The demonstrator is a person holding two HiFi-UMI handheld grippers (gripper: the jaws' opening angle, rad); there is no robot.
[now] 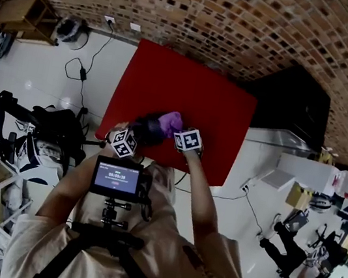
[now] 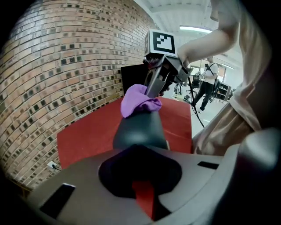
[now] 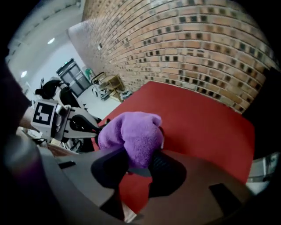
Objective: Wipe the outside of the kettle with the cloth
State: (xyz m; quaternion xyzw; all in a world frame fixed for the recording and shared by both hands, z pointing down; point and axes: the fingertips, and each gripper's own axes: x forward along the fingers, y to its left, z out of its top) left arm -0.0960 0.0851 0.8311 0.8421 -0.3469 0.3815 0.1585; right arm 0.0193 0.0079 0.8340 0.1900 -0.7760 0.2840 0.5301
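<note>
Head view, left to right. The left hand-held gripper [image 1: 132,137] sits at the near edge of the red counter [image 1: 197,79], angled downward towards the kettle [image 1: 144,130]. In its own view the jaws are pressed together, with only a sliver of red counter showing beneath them. The kettle's dark grey body [image 2: 140,129] rises directly beyond the jaw tips. Whether the tips pinch a part of the kettle cannot be determined. The kettle stands on the counter near its front edge, between the two hand-held grippers and touching or nearly touching both. The purple cloth [image 1: 171,122] lies bunched on the kettle's upper right side. From the left gripper view the cloth [image 2: 138,101] caps the top of the kettle body. The right hand-held gripper [image 1: 179,133] is just to the right of the kettle and points steeply down. In its own view its jaws pinch the cloth [image 3: 137,136], which bulges out past the tips. The left gripper view shows this right hand-held gripper [image 2: 153,91] meeting the cloth from above. A brick wall [image 1: 246,22] runs behind the counter.
</note>
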